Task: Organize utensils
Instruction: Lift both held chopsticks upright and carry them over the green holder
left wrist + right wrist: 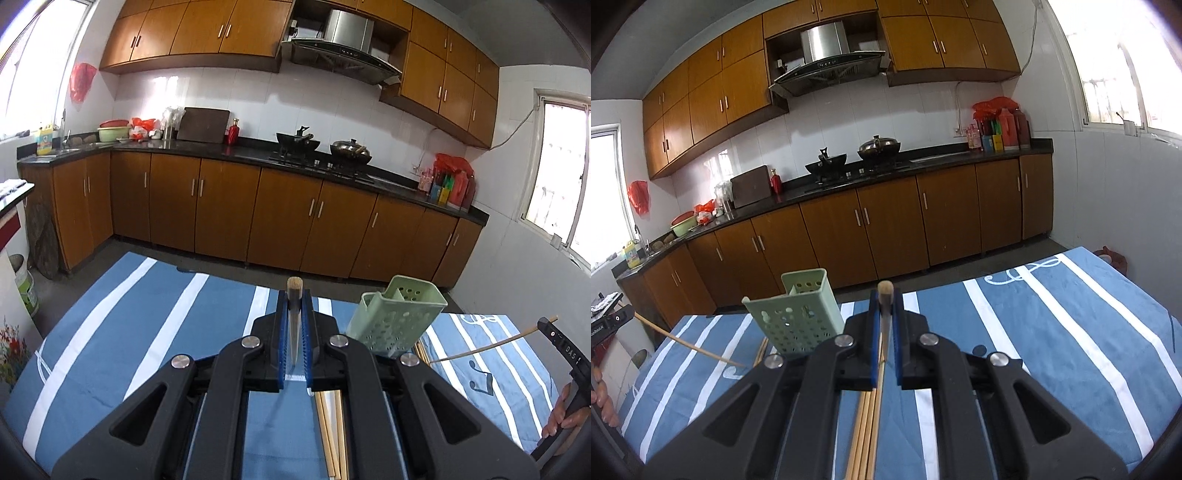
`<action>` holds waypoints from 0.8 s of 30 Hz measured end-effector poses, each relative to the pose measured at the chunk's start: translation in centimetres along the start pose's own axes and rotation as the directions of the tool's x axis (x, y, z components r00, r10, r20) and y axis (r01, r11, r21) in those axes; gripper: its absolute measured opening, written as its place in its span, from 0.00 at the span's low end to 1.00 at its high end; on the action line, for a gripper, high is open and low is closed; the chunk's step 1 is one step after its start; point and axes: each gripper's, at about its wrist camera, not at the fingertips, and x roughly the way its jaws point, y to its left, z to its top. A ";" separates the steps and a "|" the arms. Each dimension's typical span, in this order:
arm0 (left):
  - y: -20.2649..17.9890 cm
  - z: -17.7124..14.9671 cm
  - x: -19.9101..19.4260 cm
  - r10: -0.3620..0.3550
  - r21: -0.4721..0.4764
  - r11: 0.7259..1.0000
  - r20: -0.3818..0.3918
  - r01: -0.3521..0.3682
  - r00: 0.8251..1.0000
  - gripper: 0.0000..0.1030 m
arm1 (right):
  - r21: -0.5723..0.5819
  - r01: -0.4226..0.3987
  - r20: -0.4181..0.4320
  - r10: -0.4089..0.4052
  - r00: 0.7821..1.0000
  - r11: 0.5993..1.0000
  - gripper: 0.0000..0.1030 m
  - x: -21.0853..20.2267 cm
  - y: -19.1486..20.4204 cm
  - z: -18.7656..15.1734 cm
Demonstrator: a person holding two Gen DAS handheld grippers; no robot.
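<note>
a table under a blue cloth with white stripes [140,317] fills the lower part of both wrist views, with a run of brown base cabinets [229,210] and a dark counter behind it. on the cloth stands a pale green perforated utensil holder [397,317], tilted in both views, with an inner divider that splits it into compartments; what can be seen of the inside through the open top looks bare, though the deeper part is hidden. beside its base, on the cloth, lies a small bundle of loose wooden chopsticks [332,439], running toward the cameras and partly covered by the gripper bodies. the left gripper [294,295] has its blue pads pressed together on a single chopstick [294,291], whose blunt end sticks out past the fingertips and points toward the cabinets. the right gripper [885,295] is likewise clamped on one chopstick [885,290], its rounded end jutting forward between the pads, with the holder just to its left. in the left wrist view the right tool appears at the right edge with a thin stick angling out of it, and a hand [563,417] wraps its handle; in the right wrist view fingers [604,402] show at the left edge.
</note>
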 end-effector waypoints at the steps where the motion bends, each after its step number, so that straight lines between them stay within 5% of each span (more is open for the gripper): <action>1: -0.1 0.2 0.1 0.001 0.002 1.000 0.001 -0.001 1.000 0.07 | 0.000 -0.001 0.002 0.001 1.000 1.000 0.07 0.0 0.1 0.1; 13: -1.5 5.1 -0.8 0.005 0.051 0.999 0.079 -0.009 0.997 0.07 | -0.037 -0.003 0.098 0.007 0.995 0.999 0.07 -0.8 1.3 6.4; 19: -4.2 9.7 -2.3 -0.070 0.052 0.997 0.172 0.062 0.983 0.07 | -0.017 -0.117 0.185 0.118 0.976 0.993 0.07 -3.2 2.6 12.1; 24: -6.4 11.7 -2.4 -0.132 0.022 0.991 0.240 0.130 0.962 0.07 | -0.069 -0.181 0.154 0.189 0.970 0.981 0.07 -2.9 4.9 13.7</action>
